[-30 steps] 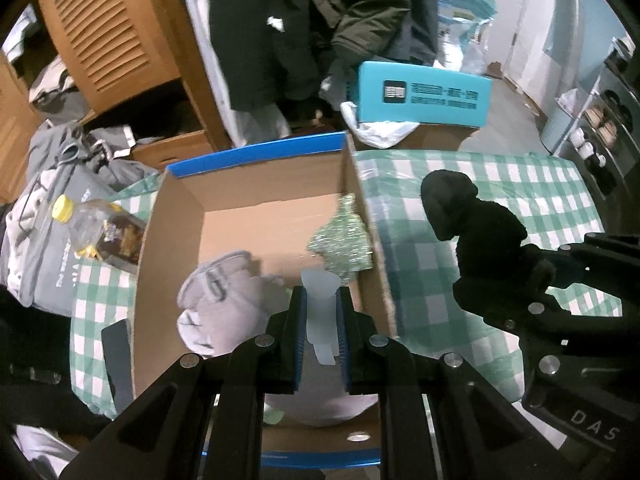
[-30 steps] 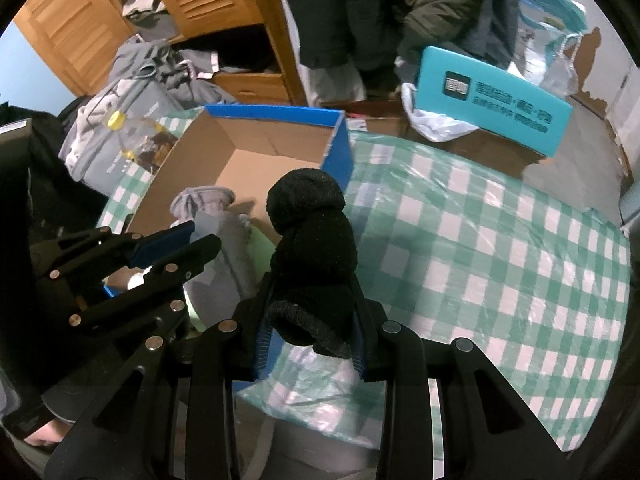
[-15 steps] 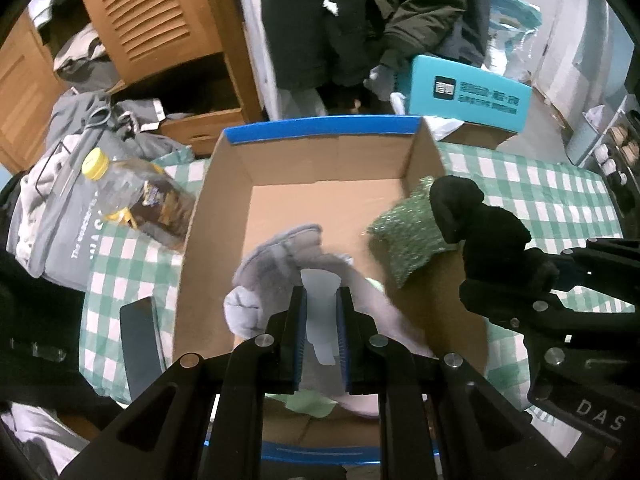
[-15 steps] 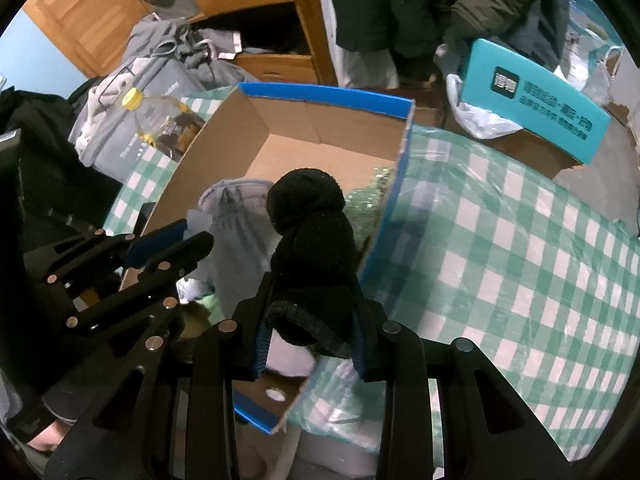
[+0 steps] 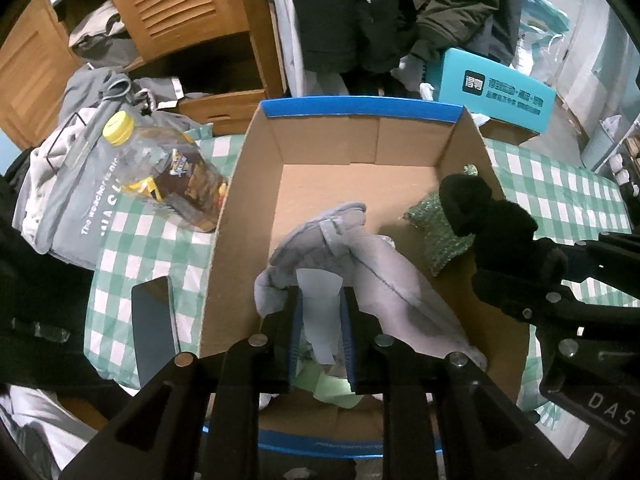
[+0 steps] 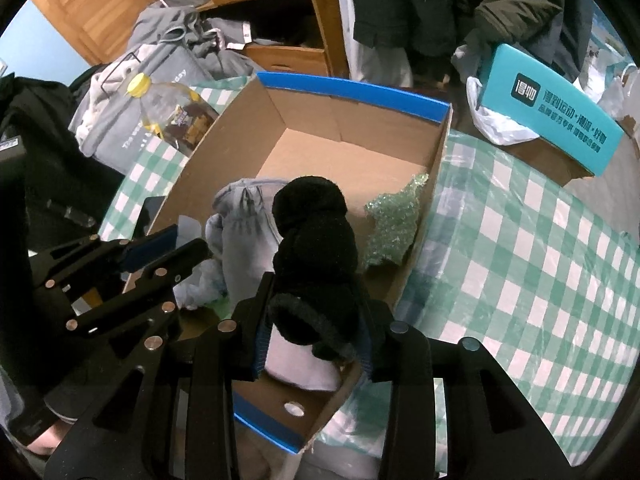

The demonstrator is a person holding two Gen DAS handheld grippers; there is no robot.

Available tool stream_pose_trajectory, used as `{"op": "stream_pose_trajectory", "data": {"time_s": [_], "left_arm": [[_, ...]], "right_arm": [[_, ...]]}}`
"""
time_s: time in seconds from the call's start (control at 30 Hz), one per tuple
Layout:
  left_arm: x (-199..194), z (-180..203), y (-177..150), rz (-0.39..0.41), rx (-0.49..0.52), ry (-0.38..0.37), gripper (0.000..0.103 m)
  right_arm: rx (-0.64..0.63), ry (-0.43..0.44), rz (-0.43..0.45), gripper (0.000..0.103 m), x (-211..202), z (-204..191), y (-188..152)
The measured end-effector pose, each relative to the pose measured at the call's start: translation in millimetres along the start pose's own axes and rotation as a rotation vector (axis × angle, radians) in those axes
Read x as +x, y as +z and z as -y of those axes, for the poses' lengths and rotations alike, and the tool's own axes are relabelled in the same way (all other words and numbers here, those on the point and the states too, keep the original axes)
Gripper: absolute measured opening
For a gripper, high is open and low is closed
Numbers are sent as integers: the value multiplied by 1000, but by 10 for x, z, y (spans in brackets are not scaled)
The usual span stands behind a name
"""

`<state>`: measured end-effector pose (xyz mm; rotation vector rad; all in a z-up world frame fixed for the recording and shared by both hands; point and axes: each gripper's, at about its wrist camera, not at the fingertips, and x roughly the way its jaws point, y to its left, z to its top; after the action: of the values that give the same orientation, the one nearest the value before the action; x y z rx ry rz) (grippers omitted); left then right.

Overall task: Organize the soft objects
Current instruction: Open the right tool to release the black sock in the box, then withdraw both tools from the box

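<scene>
An open cardboard box [image 5: 248, 216] [image 6: 424, 216] with blue-taped edges stands on the green checked tablecloth. Inside lie a grey garment [image 5: 384, 276] [image 6: 244, 240] and a green glittery piece [image 5: 436, 232] [image 6: 392, 224]. My left gripper [image 5: 320, 320] [image 6: 176, 248] is shut on a pale whitish piece [image 5: 320, 308] and hovers over the box's near end. My right gripper [image 6: 314, 332] [image 5: 520, 272] is shut on a black sock [image 6: 316, 256] [image 5: 488, 220] and holds it above the box's right side.
A plastic bottle [image 5: 168, 176] [image 6: 172, 112] with a yellow cap lies left of the box on a grey bag [image 5: 68, 200]. A dark phone [image 5: 154, 328] lies by the box's left wall. A teal box [image 5: 496, 92] [image 6: 552, 116] and hanging coats are behind.
Both grippers have moved left with their loads. The black sock has come from above the tablecloth to above the box, and the left gripper now sits over the box's middle.
</scene>
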<state>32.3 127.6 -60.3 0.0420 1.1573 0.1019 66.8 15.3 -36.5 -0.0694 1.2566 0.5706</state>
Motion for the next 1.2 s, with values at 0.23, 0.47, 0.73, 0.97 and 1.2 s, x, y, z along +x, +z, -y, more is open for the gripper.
{"op": "stream_pose_trajectory", "data": {"time_s": [0.23,0.47,0.73,0.97,1.2], "left_arm": [[-90,-25,-9,26,3,35,46],[-230,13,-8,58,15,37,64],[-512,111,-16,121,49,25,81],[-740,218,-74,160,78,5,88],[-852,347,-89,172,97,-17,91]], "right_arm": [[-2,-44,34,54,-134,28,-6],[7,-61,77,60,-393,84,-65],[27,-100,156,66,-808,154,-196],[46,-150,230,69,-1140,262,-392],[54,-165,275,69,-1348,372,-563]]}}
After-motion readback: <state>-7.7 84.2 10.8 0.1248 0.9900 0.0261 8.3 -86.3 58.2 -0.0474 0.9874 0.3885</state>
